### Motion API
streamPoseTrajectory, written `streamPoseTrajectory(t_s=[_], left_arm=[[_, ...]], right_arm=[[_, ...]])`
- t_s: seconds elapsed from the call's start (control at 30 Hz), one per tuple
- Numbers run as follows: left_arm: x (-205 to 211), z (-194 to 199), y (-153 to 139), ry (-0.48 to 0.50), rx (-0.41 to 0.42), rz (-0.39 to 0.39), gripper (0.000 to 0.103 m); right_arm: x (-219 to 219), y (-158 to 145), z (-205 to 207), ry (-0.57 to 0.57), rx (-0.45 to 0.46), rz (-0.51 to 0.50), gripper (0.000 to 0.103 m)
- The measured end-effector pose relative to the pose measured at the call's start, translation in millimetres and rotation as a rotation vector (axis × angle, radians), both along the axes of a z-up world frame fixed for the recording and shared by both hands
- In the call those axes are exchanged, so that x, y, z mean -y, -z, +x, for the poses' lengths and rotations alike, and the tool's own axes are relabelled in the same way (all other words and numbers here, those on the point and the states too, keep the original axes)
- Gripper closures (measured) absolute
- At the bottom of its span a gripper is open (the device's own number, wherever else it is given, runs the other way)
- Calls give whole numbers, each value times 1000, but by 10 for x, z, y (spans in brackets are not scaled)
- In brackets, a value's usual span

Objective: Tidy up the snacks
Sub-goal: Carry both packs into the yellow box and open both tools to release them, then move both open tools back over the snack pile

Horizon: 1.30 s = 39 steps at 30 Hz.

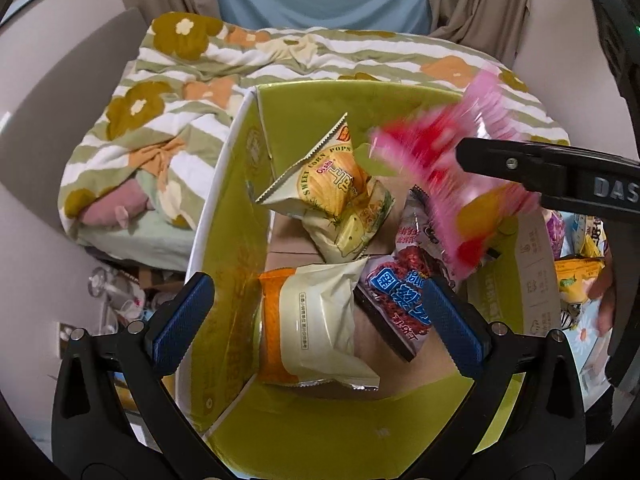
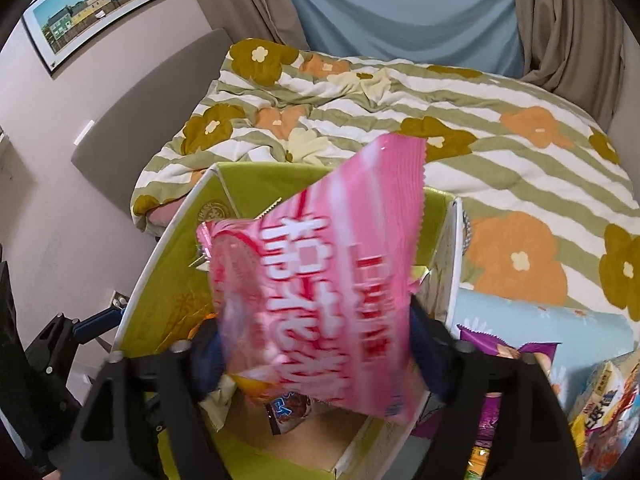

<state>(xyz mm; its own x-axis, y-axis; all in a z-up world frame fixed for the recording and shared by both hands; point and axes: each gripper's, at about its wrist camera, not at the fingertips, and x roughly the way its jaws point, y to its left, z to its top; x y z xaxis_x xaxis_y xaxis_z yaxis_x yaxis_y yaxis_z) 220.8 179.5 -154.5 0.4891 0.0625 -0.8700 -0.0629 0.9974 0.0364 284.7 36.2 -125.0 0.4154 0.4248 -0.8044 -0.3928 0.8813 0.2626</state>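
Note:
An open green cardboard box (image 1: 240, 208) holds several snack bags: a yellow corn-pops bag (image 1: 328, 176), a cream and orange bag (image 1: 316, 320) and a dark red and blue bag (image 1: 404, 288). My left gripper (image 1: 320, 316) is open and empty, low over the box, its blue pads (image 1: 180, 320) wide apart. My right gripper (image 2: 316, 356) is shut on a blurred pink snack bag (image 2: 320, 280) and holds it above the box (image 2: 160, 272). In the left wrist view the pink bag (image 1: 452, 168) hangs over the box's right side under the right gripper's black finger (image 1: 520, 164).
A bed with a flowered, green-striped quilt (image 2: 500, 160) lies behind the box. More snack bags (image 2: 600, 400) lie to the right of the box on a light blue cloth (image 2: 520, 320). Clutter sits on the floor at the left (image 1: 120, 292).

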Motion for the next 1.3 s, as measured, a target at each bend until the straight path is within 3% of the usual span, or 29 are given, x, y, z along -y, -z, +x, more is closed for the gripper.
streamPoseTrajectory(t_s=[0.1,0.2,0.4,0.73,1.07,1.3], left_arm=[[16,-17,13,-6,-3,-4,0],[34,-51,18,-10,-4,-5,0],[52,-126,-48,-10,9,-1,0],[147,-360,-336,2,72,-5,0],[503,-687,-802,128,155,-34,0],[1013,-861,-825,283,152,-80,0]], right_arm=[[49,-20,-61,20,38,15,0],[89,-54,-127,16,69,10,0],[148,-92,-189,7,47,9,0],[234,-342,-468,25,92,15,0],[546,-813,-998,84,172,-6,0],[1049,-950,-1459,197,179,-33,0]])
